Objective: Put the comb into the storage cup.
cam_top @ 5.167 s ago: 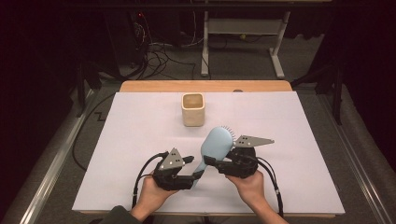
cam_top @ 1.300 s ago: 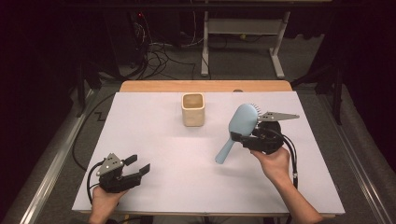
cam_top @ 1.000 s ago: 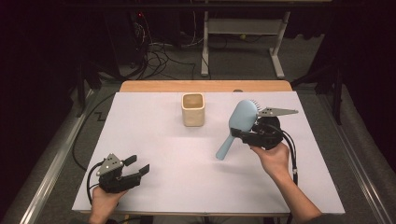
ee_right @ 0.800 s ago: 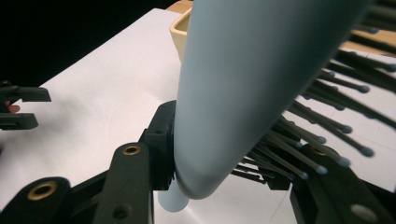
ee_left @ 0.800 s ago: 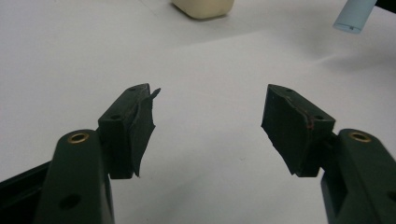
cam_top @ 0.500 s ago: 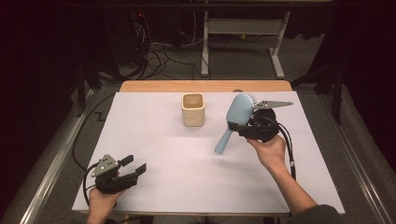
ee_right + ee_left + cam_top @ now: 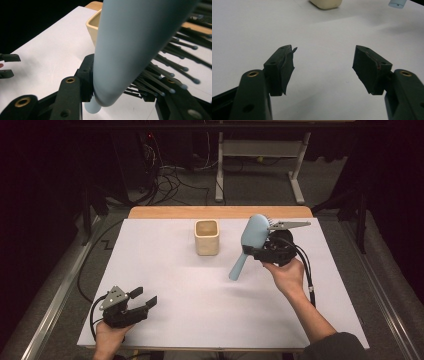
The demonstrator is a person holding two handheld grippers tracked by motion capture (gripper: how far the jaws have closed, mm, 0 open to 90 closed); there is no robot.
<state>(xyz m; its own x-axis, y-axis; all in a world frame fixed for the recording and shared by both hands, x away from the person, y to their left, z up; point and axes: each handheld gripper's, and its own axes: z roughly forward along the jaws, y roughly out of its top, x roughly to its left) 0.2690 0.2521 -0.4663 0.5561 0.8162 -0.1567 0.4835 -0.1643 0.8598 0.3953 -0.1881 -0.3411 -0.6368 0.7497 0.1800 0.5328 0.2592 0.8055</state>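
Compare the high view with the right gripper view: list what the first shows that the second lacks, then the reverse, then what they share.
High view alone: the person's right hand, the whole white table sheet and the floor cables. Right gripper view alone: the brush's dark bristles close up, pressed against one jaw of the right claw. Shared: the pale blue hairbrush clamped in that claw, the cream cup, and the open left claw.

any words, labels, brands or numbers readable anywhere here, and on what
None can be read.
Hairbrush: plain light blue back, no brand or mark.
Cup: plain cream walls, no print.
White table cover: blank.
Left gripper and right gripper: black, with no lettering that can be made out.
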